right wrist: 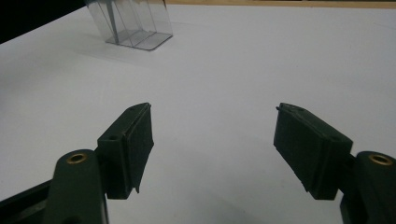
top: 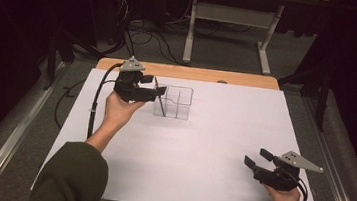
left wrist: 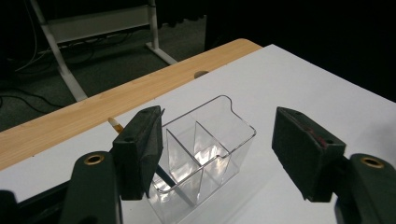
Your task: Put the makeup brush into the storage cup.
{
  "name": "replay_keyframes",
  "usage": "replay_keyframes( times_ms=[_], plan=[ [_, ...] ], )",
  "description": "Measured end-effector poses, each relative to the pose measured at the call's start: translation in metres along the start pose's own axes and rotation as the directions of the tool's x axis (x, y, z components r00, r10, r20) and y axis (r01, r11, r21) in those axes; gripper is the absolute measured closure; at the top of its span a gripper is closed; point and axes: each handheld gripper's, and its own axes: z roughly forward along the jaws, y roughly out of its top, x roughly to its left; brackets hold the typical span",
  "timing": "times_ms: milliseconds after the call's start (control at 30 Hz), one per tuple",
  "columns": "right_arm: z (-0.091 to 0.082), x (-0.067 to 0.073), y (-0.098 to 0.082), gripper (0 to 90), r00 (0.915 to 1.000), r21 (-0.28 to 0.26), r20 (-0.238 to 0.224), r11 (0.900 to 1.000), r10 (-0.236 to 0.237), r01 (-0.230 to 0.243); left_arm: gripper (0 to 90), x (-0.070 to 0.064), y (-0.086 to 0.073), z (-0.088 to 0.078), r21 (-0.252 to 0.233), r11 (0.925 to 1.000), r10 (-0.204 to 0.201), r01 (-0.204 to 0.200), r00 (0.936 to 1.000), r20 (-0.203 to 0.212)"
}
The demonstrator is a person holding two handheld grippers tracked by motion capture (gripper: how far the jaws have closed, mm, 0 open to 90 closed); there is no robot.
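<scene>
The left gripper (top: 159,92) hovers with jaws spread wide just above the clear divided organizer (left wrist: 205,154), a pencil (top: 159,98) leaning inside it, while the right gripper (top: 258,159) rests open well apart.

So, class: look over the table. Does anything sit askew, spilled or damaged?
Only one thing: a pencil leans slanted in the clear divided organiser rather than standing upright, its top poking over the rim by the left gripper, whose jaws are open. Nothing looks spilled or broken.
</scene>
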Motion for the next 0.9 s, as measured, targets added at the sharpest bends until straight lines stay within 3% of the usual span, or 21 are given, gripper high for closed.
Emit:
replay_keyframes(
  times_ms=[900],
  plan=[
    [0.001, 0.001, 0.000, 30.4, 1.0000, 0.002, 0.000, 1.000, -0.005, 0.005, 34.0, 0.002, -0.008, -0.016, -0.030, 0.9994, -0.013, 0.014, 0.9998, 0.013]
  ],
)
